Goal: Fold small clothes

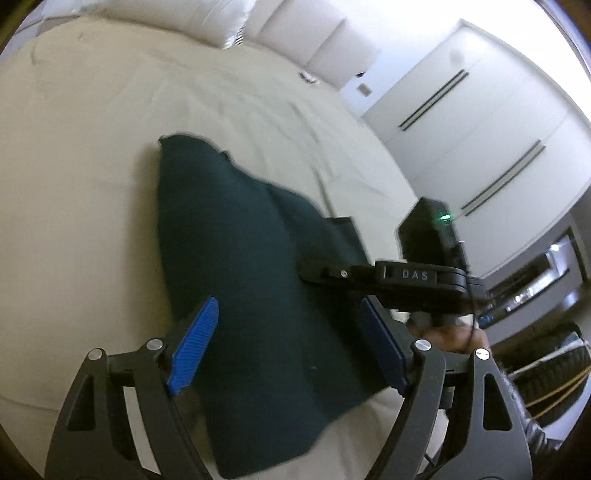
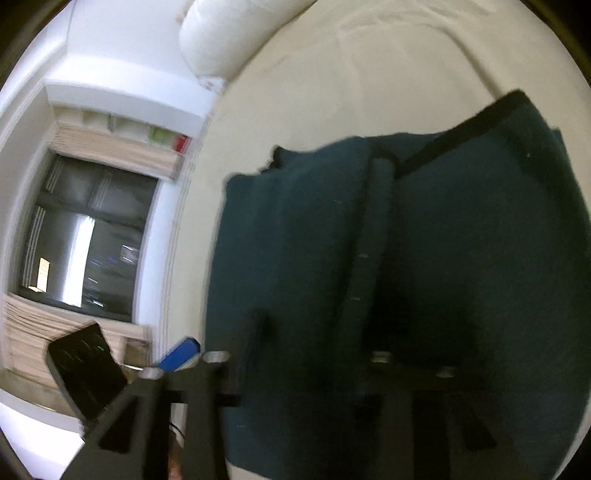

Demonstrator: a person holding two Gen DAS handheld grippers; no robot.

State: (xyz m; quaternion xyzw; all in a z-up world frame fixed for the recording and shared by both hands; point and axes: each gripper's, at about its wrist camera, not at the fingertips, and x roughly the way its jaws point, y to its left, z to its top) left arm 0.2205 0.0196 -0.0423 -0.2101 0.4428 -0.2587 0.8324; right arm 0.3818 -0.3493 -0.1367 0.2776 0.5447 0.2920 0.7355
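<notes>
A garment [image 1: 236, 280] lies spread on a bed [image 1: 92, 147]. The left gripper [image 1: 288, 354] hangs over the garment's near part, fingers wide apart with cloth between and below them. The right gripper [image 1: 384, 277] sits just to its right, over the garment's right edge. Pillows [image 1: 177, 18] lie at the bed's far end. Cupboard doors [image 1: 480, 129] stand beyond the bed's right side.

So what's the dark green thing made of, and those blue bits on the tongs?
The dark green garment looks like soft, matte knit cloth: it drapes and creases on the cream bedsheet. The blue pads on the left tongs look like ribbed rubber or plastic, judging by their fine ridges; I can't say which.
</notes>
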